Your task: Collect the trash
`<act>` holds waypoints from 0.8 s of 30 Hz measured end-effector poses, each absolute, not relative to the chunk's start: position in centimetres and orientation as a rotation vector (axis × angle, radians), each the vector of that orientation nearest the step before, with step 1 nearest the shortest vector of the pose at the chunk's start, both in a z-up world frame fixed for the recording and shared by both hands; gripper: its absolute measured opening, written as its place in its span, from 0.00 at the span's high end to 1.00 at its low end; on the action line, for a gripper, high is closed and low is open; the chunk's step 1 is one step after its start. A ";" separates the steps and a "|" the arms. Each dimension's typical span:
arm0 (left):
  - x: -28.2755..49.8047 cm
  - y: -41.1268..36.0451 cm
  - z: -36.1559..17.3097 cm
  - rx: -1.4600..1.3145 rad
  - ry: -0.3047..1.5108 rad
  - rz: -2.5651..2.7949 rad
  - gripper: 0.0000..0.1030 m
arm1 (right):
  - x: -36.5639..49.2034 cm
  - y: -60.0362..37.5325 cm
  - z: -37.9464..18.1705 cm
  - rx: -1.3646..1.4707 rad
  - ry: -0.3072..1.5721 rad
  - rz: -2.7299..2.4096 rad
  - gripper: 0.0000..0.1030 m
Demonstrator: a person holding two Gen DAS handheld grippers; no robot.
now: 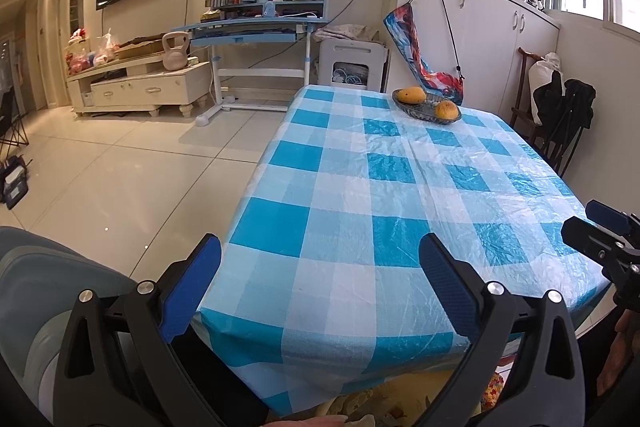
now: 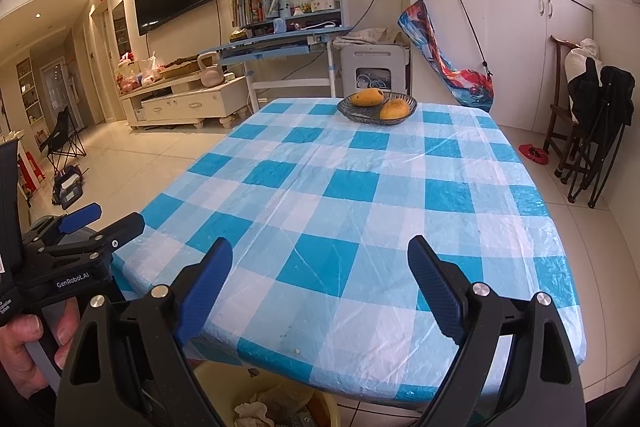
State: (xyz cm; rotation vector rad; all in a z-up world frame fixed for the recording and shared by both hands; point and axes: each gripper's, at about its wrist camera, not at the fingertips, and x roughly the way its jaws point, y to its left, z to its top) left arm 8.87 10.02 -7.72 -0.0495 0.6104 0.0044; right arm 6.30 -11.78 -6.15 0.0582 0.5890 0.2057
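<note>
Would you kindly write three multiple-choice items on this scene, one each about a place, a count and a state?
1. Where does the dark woven fruit basket stand on the blue-and-white checked plastic tablecloth?
A. at the far end
B. at the near edge
C. in the middle

2. How many yellow-orange mangoes lie in it?
A. one
B. two
C. four

3. How do the right tongs stand?
A. shut on a mango
B. shut on crumpled paper
C. open, holding nothing

Answers:
1. A, it sits by the edge farthest from both cameras.
2. B, two fruits show in each view.
3. C, the blue pads stand wide apart with only cloth behind them.
</note>
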 end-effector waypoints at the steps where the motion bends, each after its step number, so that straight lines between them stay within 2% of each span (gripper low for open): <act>1: 8.9 10.0 -7.7 -0.051 0.612 0.002 0.07 | 6.3 -11.9 -6.1 0.058 0.589 0.205 0.17; 24: 9.6 9.0 -8.0 -0.012 0.630 0.007 0.07 | 6.5 -11.9 -5.6 0.049 0.579 0.204 0.17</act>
